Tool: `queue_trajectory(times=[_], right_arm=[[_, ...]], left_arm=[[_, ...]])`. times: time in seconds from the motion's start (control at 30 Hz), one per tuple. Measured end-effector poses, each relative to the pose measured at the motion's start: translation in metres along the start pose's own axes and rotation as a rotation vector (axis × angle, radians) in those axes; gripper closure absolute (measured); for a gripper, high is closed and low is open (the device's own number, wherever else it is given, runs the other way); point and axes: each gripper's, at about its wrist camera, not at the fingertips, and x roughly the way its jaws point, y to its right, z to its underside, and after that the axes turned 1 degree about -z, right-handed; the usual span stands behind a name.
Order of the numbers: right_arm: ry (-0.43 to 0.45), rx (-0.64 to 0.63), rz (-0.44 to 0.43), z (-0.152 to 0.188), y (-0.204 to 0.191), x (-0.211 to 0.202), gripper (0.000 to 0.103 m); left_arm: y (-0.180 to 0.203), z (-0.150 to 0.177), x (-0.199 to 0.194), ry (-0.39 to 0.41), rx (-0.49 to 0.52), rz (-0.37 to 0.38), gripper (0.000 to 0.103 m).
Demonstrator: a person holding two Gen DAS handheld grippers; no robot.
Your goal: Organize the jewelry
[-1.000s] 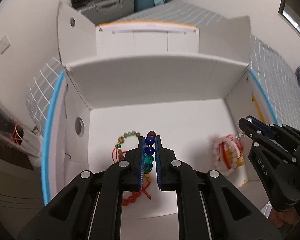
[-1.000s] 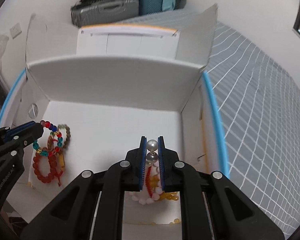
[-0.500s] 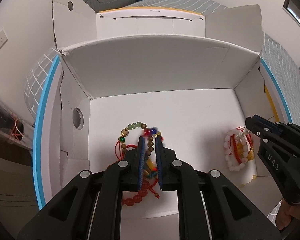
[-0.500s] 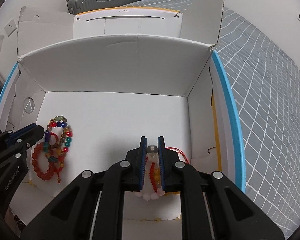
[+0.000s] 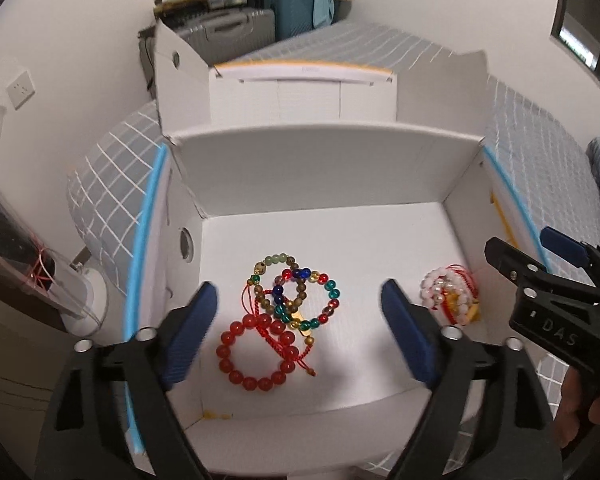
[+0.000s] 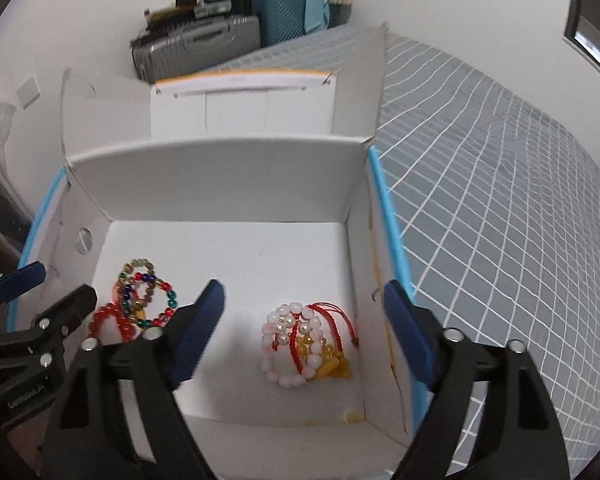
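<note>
A white cardboard box (image 5: 320,168) with blue edges lies open on a bed. On its floor at the left lies a pile of bracelets: a red bead one (image 5: 256,354), a multicoloured glass one (image 5: 320,300) and a green-brown one (image 5: 278,264). At the right lies a pile of pink-white, pearl and yellow bracelets with red cord (image 6: 306,346), which also shows in the left wrist view (image 5: 450,298). My left gripper (image 5: 300,316) is open and empty above the left pile. My right gripper (image 6: 304,312) is open and empty above the right pile.
The box flaps (image 6: 364,80) stand up behind and at the sides. A grey checked bedspread (image 6: 500,200) stretches to the right. Suitcases (image 6: 204,48) stand against the far wall. A clear plastic item (image 5: 28,272) sits left of the box.
Both grippers have opened and let go of their bracelets, which now lie on the box floor. Both grippers have pulled back and up from the piles.
</note>
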Motion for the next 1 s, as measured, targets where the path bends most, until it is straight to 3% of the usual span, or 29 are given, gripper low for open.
queue_trajectory(times=[0.13, 0.37, 0.77, 1.0], right_arm=[[0.042, 0.03, -0.015, 0.009, 0.006, -0.027, 0.008], [0.106, 0.03, -0.003, 0.044, -0.003, -0.071, 0.008], [0.085, 0.008, 0.028, 0.104, -0.013, -0.079, 0.008], [0.09, 0.0, 0.03, 0.109, -0.014, -0.079, 0.008]], left_arm=[[0.002, 0.01, -0.023, 0.043, 0.001, 0.0, 0.009], [-0.008, 0.032, -0.05, 0.079, -0.025, -0.043, 0.007], [-0.013, 0.087, -0.07, 0.102, -0.008, -0.046, 0.007], [-0.007, 0.1, -0.065, 0.088, 0.009, -0.047, 0.006]])
